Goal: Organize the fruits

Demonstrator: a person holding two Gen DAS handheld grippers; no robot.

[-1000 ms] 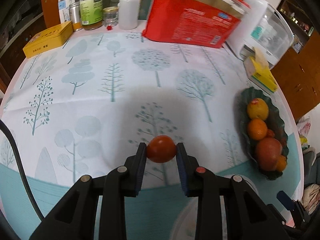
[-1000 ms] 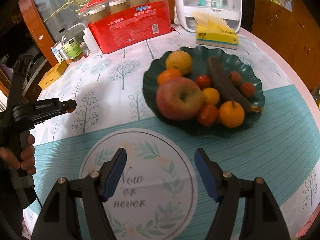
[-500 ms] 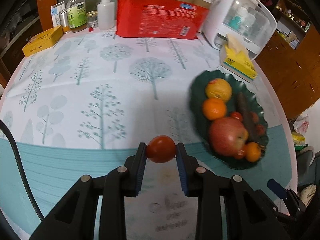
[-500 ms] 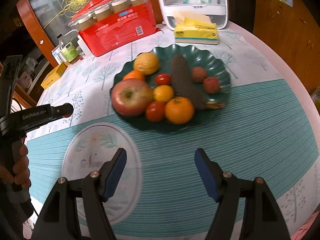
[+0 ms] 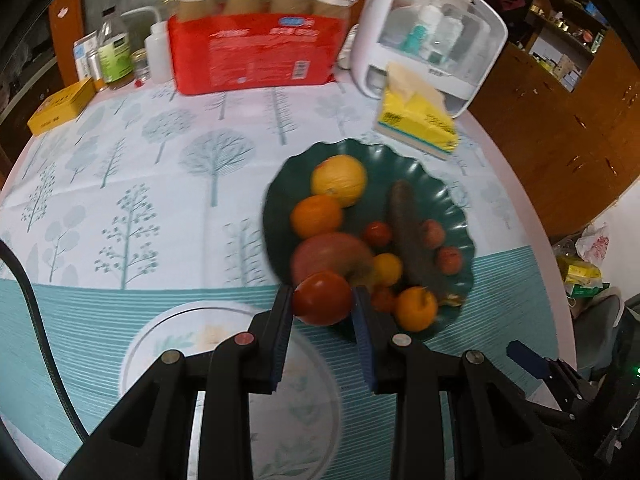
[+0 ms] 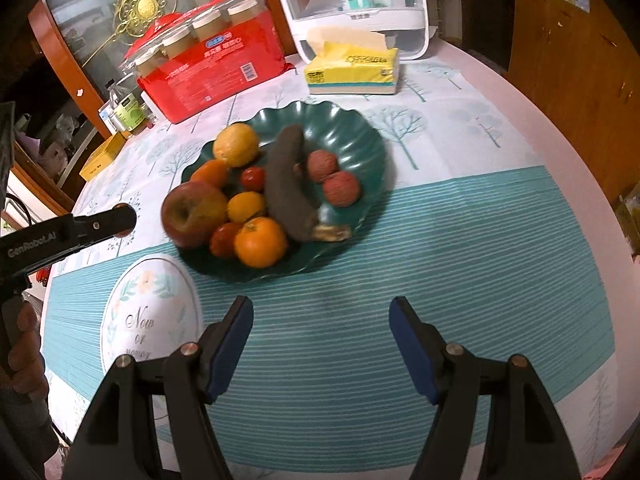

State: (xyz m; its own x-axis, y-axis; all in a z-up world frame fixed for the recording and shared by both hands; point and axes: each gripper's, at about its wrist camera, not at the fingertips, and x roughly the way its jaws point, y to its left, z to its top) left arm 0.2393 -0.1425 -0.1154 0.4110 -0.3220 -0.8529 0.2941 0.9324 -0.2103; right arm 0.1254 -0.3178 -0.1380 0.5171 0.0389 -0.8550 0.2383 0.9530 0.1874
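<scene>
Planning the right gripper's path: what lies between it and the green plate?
In the right wrist view, only bare striped tablecloth lies between the right gripper and the plate.

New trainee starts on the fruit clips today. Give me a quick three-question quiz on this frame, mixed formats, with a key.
1. True or false: the right hand-held gripper is clamped on a fruit.
2. What does the left hand-held gripper hold? A) an orange B) a red tomato C) the tissue pack
3. Fill in: the dark overripe banana lies on the green ____.

Key:
1. False; its jaws stand open over the tablecloth with nothing between them.
2. B, the red tomato.
3. Plate.
</scene>
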